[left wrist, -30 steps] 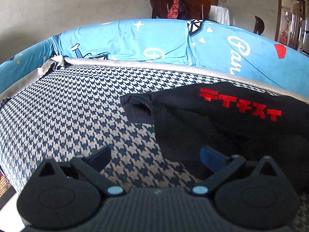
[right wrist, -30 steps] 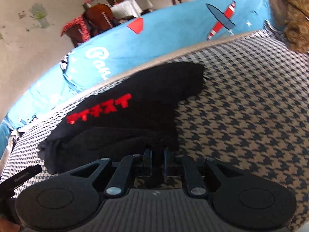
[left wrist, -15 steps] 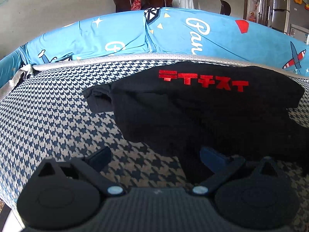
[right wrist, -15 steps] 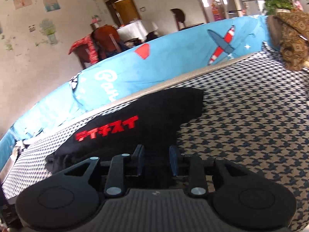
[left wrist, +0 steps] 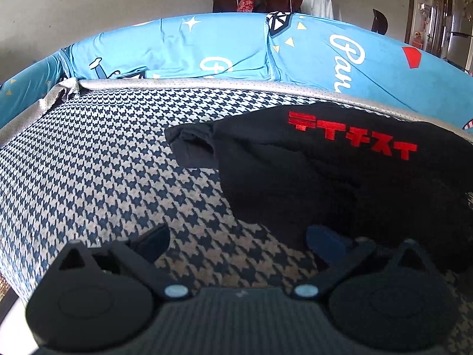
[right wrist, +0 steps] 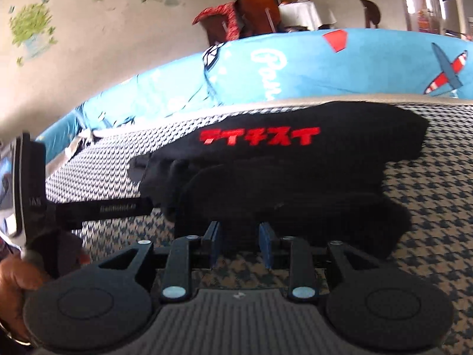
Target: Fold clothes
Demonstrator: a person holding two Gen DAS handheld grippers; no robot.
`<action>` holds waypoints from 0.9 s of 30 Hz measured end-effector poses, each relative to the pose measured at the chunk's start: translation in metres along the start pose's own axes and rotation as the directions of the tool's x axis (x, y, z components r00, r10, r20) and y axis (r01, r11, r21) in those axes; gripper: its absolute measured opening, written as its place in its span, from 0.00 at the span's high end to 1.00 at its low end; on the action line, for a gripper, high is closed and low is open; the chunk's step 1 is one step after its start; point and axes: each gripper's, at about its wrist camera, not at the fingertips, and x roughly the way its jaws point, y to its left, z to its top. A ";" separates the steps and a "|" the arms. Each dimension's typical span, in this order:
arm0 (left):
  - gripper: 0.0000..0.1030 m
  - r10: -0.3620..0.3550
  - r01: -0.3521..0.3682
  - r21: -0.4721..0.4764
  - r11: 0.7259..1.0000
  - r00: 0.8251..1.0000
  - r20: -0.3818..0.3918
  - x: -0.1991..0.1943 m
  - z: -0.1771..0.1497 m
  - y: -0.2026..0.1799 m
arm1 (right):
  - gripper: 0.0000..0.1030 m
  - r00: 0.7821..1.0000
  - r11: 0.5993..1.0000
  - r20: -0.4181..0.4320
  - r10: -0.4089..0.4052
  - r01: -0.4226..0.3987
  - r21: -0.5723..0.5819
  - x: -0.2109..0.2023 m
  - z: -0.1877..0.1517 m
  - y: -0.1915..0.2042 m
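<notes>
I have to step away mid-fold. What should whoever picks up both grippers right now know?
Left gripper: fingers wide apart, empty, over bare cushion beside the shirt.
Right gripper: fingers parted a little, no cloth visibly pinched, at the shirt's near edge.
Black shirt: partly folded, red lettering up, on the houndstooth cushion near the blue backrest; one sleeve sticks out on the left.
Left to do: tuck that sleeve, finish folding.

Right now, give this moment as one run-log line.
black shirt: folded on sofa seat | left gripper: open, empty | right gripper: open, empty
</notes>
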 end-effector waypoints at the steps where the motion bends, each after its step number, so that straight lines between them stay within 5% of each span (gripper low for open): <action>1: 0.00 0.001 -0.001 -0.010 1.000 1.000 -0.001 0.000 0.001 0.003 | 0.71 1.000 1.000 -0.009 0.009 -0.009 -0.013 0.006 -0.001 0.004; 10: 0.00 0.009 -0.009 -0.107 0.994 1.000 -0.005 -0.002 0.005 0.028 | 0.50 0.998 0.995 -0.036 0.042 -0.045 -0.084 0.049 -0.005 0.030; 21: 0.00 0.019 -0.022 -0.122 0.992 1.000 -0.020 0.000 0.004 0.040 | 0.45 0.997 0.988 -0.035 -0.063 0.057 -0.143 0.088 -0.009 0.061; 23: 0.00 0.019 -0.021 -0.122 0.992 1.000 -0.022 0.000 0.003 0.040 | 0.52 0.993 0.983 -0.042 -0.108 0.101 -0.155 0.096 -0.011 0.063; 27: 0.00 0.017 -0.020 -0.116 0.993 1.000 -0.022 0.000 0.003 0.040 | 0.84 0.989 0.983 -0.050 -0.137 0.129 -0.131 0.101 -0.010 0.057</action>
